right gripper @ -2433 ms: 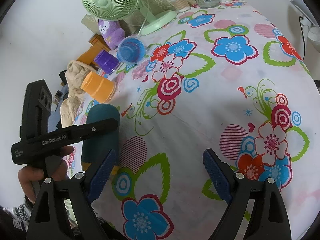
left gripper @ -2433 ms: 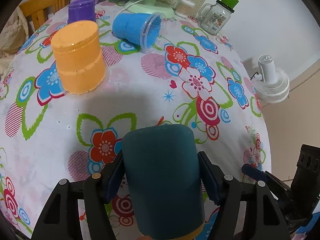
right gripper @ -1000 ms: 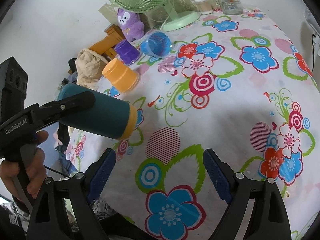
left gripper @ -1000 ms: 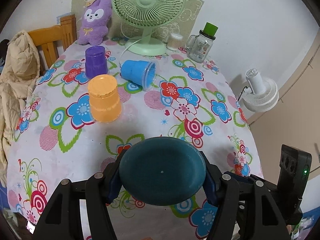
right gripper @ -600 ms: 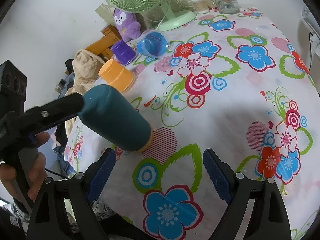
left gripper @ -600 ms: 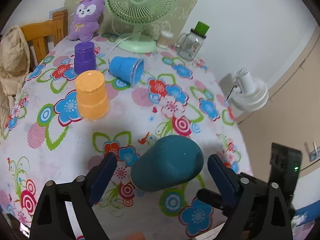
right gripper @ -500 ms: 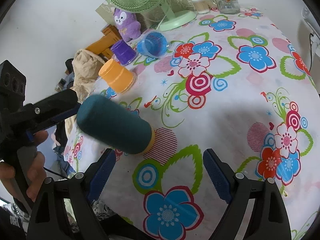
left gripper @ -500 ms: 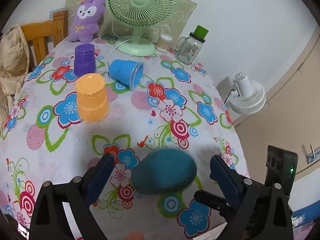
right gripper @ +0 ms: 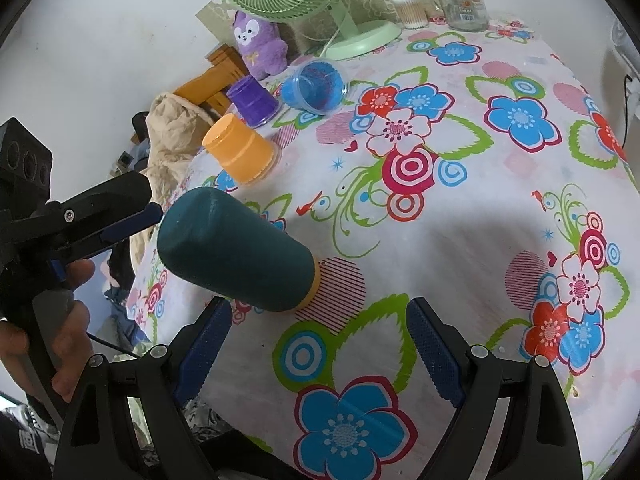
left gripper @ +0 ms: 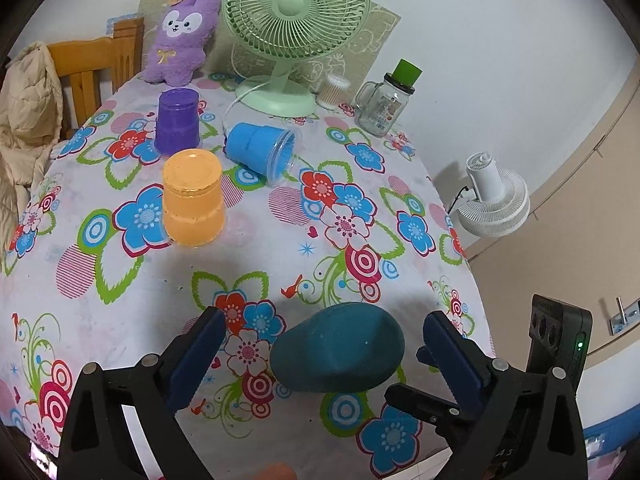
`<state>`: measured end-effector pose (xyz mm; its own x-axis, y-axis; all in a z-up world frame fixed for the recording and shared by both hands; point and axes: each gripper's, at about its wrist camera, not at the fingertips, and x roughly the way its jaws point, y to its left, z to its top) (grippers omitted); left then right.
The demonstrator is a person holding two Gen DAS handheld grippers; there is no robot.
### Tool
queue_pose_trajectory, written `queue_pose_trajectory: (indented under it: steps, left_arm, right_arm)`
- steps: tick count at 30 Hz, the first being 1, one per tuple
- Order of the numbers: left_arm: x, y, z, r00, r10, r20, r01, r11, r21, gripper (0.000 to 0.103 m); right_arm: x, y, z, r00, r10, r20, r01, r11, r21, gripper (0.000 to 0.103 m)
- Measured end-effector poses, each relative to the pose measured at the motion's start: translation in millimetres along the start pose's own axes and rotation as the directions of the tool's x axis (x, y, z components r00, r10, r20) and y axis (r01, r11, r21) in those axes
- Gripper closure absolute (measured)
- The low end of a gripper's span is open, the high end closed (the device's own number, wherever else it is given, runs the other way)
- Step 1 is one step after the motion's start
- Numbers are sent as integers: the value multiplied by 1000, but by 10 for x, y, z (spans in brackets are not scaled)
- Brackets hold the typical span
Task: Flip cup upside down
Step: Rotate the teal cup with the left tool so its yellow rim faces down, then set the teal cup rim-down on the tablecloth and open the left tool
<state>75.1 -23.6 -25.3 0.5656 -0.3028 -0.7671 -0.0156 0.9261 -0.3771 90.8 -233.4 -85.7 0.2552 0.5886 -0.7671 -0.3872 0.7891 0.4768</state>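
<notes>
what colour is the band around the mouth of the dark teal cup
Orange, a narrow band at the rim of the teal cup, clearest in the right wrist view.

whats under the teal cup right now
The teal cup stands mouth-down on the floral tablecloth, its orange rim against the cloth. Whatever lies beneath or inside it is covered by its walls and cannot be seen.

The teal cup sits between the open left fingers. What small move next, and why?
Probably draw the left gripper straight back: its fingers are open and clear of the teal cup, which looks rim-down on the table already.
</notes>
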Motion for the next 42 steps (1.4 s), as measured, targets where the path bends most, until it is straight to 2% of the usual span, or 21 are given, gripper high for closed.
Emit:
queue_pose_trajectory:
  steps: [12, 18, 20, 30, 33, 37, 42]
  left_arm:
    - [-237, 25, -36, 998, 17, 67, -18, 1000, 9, 2]
    - [-385, 60, -42, 993, 36, 109, -38, 999, 17, 1]
    - [-451, 72, -36, 990, 44, 131, -47, 999, 19, 1]
    - [-677, 87, -44, 975, 52, 214, -60, 998, 31, 0]
    - [-733, 75, -58, 969, 63, 240, -75, 996, 38, 0]
    - [-771, 59, -69, 962, 71, 262, -86, 995, 47, 0]
    - [-826, 24, -96, 952, 93, 293, -118, 991, 69, 0]
  right_arm:
    - [-131, 231, 68, 999, -14, 44, 16, 999, -42, 12]
    - [-273, 344, 149, 995, -18, 99, 24, 998, -60, 10]
    - [-341, 379, 178, 991, -23, 129, 31, 998, -62, 7]
    - [-598, 477, 239, 974, -22, 227, 40, 996, -74, 6]
    - [-701, 533, 228, 963, -20, 267, 47, 995, -92, 1]
    - [-789, 637, 217, 947, -23, 321, 69, 989, -134, 0]
    - [-787, 748, 204, 942, -20, 334, 84, 980, -179, 0]
